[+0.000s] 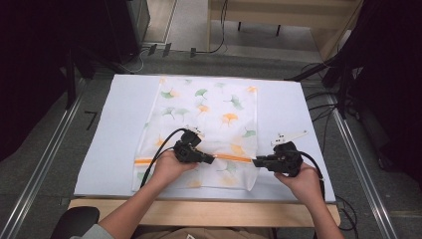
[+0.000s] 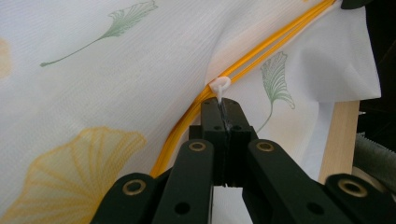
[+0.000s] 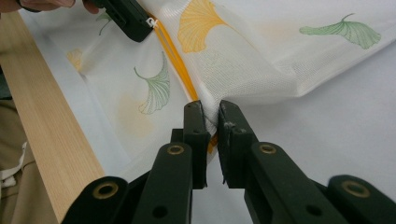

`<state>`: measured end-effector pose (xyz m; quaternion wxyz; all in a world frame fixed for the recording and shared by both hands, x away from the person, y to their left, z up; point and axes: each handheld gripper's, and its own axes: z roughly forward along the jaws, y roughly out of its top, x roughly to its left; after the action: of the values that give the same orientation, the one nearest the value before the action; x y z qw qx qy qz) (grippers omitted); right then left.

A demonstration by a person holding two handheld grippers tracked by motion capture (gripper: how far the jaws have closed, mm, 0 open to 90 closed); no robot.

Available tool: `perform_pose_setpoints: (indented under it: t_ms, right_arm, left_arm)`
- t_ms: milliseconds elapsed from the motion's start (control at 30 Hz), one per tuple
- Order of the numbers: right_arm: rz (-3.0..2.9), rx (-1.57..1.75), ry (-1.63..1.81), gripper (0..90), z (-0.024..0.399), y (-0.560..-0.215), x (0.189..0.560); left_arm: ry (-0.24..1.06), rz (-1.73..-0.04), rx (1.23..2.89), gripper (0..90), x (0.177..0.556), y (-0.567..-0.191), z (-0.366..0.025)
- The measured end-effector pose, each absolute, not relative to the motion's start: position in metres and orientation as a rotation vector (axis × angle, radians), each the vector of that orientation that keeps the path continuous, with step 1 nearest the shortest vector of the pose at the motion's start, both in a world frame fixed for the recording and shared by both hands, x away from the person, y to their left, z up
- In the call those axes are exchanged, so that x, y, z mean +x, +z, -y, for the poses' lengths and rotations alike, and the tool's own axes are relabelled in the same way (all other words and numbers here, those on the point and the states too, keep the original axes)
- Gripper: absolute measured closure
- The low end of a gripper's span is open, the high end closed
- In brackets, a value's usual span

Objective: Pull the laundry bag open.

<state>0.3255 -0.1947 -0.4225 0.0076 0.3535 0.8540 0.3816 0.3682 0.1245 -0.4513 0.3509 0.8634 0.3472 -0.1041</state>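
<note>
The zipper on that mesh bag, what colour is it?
Orange, with a white pull tab; the zipper shows best in the left gripper view.

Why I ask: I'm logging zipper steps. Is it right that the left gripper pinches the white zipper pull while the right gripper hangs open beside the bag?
Not quite. The right gripper isn't open: the right gripper view shows it shut on the bag at the zipper's end. The left gripper does pinch the white zipper pull.
</note>
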Motion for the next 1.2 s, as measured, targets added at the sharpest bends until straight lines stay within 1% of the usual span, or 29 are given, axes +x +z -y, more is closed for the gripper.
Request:
perform_pose_setpoints:
  t_ms: [333,467,767,967,1200]
  right_arm:
    - [-2.677,1.11,1.191,84.4,0.194,-0.422,0.329]
    - [-2.695,1.095,1.179,84.4,0.19,-0.423,0.331]
    - [-2.697,1.115,1.164,84.5,0.19,-0.424,0.335]
    - [-2.692,1.116,1.167,84.5,0.191,-0.423,0.335]
    - [-2.694,1.123,1.159,84.4,0.191,-0.425,0.336]
  left_arm:
    - [-0.25,-0.969,2.214,90.0,0.37,-0.451,-0.147]
    - [-0.263,-0.995,2.198,90.0,0.37,-0.454,-0.155]
    - [-0.244,-1.004,2.208,90.0,0.366,-0.453,-0.149]
    - [-0.235,-0.987,2.245,90.0,0.361,-0.445,-0.151]
    - [-0.233,-0.968,2.229,90.0,0.36,-0.447,-0.152]
